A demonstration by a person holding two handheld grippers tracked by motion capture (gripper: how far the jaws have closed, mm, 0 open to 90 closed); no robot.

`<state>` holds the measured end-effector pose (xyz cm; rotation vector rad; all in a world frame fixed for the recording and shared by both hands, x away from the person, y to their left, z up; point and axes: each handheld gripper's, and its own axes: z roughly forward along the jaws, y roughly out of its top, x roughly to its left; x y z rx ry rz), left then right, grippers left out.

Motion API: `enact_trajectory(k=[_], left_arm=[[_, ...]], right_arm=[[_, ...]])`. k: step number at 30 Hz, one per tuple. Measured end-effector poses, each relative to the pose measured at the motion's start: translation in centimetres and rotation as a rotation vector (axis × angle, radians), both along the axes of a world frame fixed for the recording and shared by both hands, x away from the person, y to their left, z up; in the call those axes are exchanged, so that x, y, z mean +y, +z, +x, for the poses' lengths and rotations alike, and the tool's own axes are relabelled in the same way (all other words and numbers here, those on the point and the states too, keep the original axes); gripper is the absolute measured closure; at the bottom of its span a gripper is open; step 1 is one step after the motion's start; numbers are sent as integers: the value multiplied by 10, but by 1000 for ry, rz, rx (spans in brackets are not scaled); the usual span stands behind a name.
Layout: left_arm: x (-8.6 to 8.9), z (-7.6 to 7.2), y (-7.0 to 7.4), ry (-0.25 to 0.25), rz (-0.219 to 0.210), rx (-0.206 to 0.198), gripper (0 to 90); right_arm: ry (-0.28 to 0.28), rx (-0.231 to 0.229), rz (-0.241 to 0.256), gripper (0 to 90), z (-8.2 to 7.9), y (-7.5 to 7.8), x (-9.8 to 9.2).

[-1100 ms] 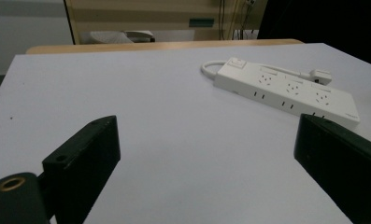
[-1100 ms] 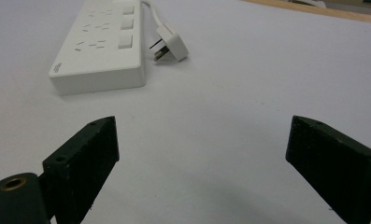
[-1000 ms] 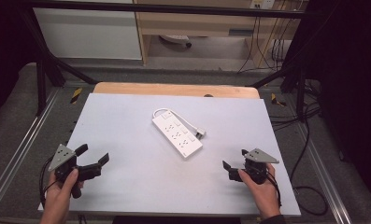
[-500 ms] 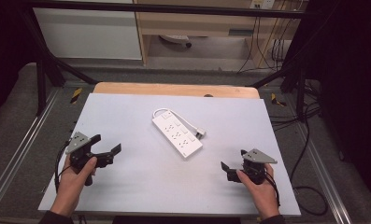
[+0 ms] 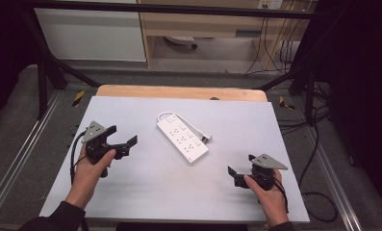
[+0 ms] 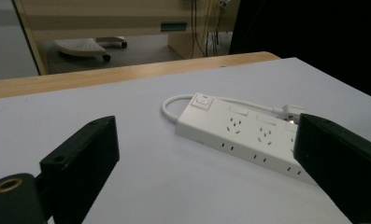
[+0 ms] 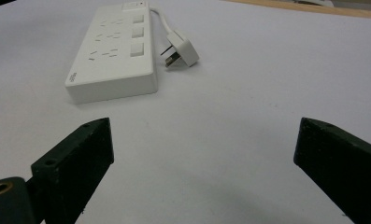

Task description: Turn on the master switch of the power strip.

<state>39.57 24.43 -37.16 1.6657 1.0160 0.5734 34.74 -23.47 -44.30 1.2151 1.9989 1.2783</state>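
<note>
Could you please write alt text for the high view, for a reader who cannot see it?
A white power strip lies diagonally at the middle of a pale grey table, its short cord looped round to a plug beside it. A person's hands hold an open left hand-held gripper and a right hand-held gripper over the near corners, both apart from the strip.

High cam overhead; both gripper cams low, sharing power strip (image 5: 182, 137).

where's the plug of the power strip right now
In the high view the plug lies on the table, touching the power strip's right long side, ahead of the right gripper.
</note>
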Motion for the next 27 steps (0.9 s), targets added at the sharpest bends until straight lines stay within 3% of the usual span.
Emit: enact_trajectory(k=[6,11,16,27], left_arm=[[-13,16,2,-10,-10,13,69],[-23,30,2,-15,7,14,61],[-29,37,2,-15,16,17,61],[-46,54,5,-9,41,18,68]], right_arm=[[-1,-15,-11,50,0,0,1],[0,-12,-5,58,-1,1,1],[2,0,-10,64,-1,1,1],[21,-19,-27,53,-2,2,5]])
